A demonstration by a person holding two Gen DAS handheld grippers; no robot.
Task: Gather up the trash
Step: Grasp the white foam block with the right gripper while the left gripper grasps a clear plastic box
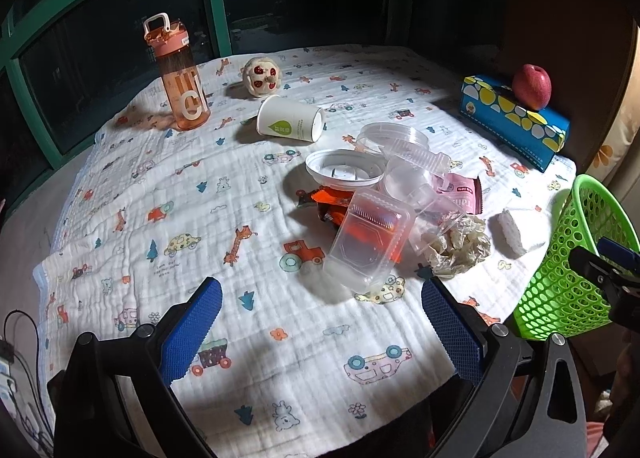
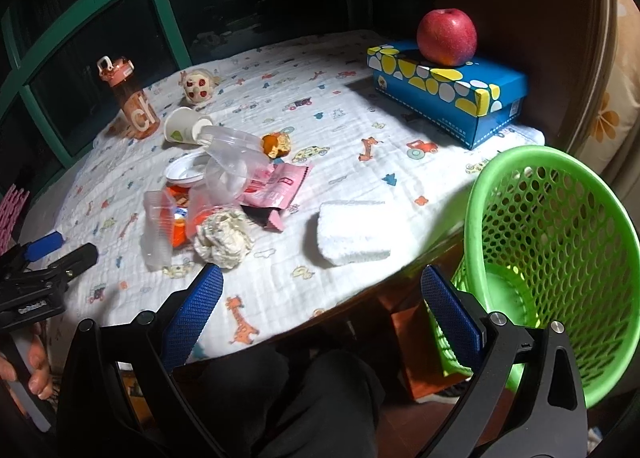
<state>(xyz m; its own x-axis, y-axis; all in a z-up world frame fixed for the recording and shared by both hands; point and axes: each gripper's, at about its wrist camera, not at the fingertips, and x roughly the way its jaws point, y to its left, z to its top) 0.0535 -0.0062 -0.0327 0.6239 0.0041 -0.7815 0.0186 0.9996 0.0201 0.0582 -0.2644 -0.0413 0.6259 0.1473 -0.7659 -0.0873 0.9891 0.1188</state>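
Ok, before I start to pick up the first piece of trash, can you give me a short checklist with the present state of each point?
1. Left gripper open and empty: ok.
2. Right gripper open and empty: ok.
3. Green basket beside the table edge, mouth tilted toward the table, nothing seen inside: ok.
4. Trash within view: clear plastic box, crumpled wrapper, pink packet lie in one heap, overlapping: not ok for a clean single grasp.
5. Paper cup on its side, apart from the heap: ok.
6. Apple on the blue box, away from the trash: ok.
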